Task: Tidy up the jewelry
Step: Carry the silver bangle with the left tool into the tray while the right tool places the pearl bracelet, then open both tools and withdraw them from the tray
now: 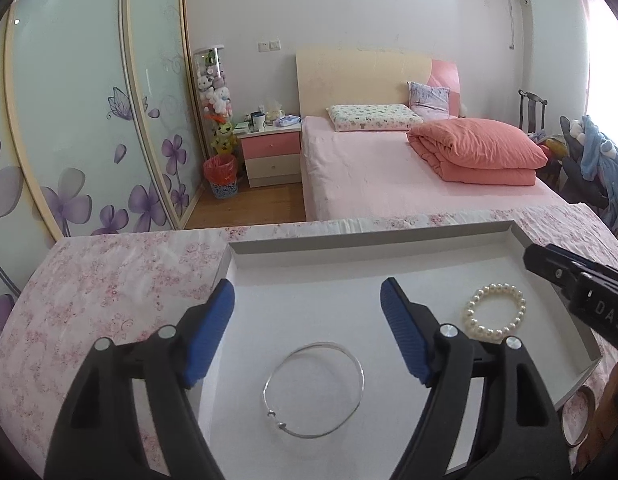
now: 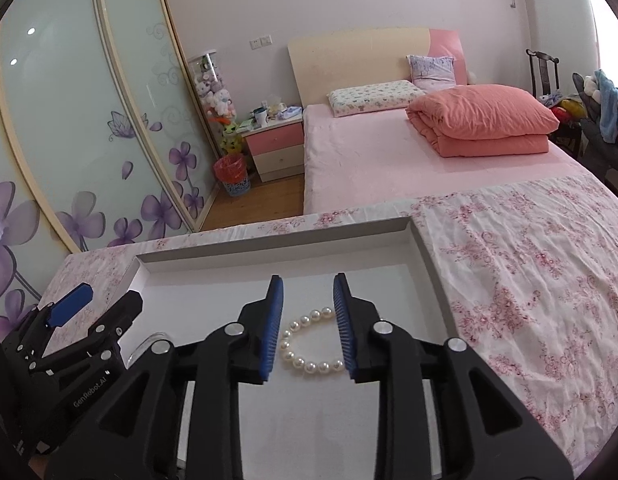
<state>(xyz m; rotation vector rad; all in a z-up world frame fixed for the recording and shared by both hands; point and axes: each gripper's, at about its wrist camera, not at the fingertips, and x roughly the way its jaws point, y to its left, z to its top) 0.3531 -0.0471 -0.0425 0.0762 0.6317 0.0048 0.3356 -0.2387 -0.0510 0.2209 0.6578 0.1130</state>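
Observation:
A white shallow tray (image 1: 349, 248) lies on a pink floral cloth. In it lie a thin silver bangle (image 1: 314, 390) and a pearl bracelet (image 1: 494, 312). My left gripper (image 1: 307, 304) is open and empty above the tray, the bangle just below and between its blue pads. My right gripper (image 2: 308, 300) is open above the pearl bracelet (image 2: 309, 344), its pads on either side of the pearls without touching them. The right gripper's body shows at the right edge of the left wrist view (image 1: 581, 284); the left gripper shows at the lower left of the right wrist view (image 2: 69, 320).
The floral cloth (image 2: 529, 280) covers the table around the tray (image 2: 277, 256). A round ring-shaped object (image 1: 577, 416) lies on the cloth just outside the tray's right corner. Beyond the table are a pink bed (image 1: 389, 176), a nightstand (image 1: 271, 152) and a wardrobe with sliding doors (image 1: 89, 120).

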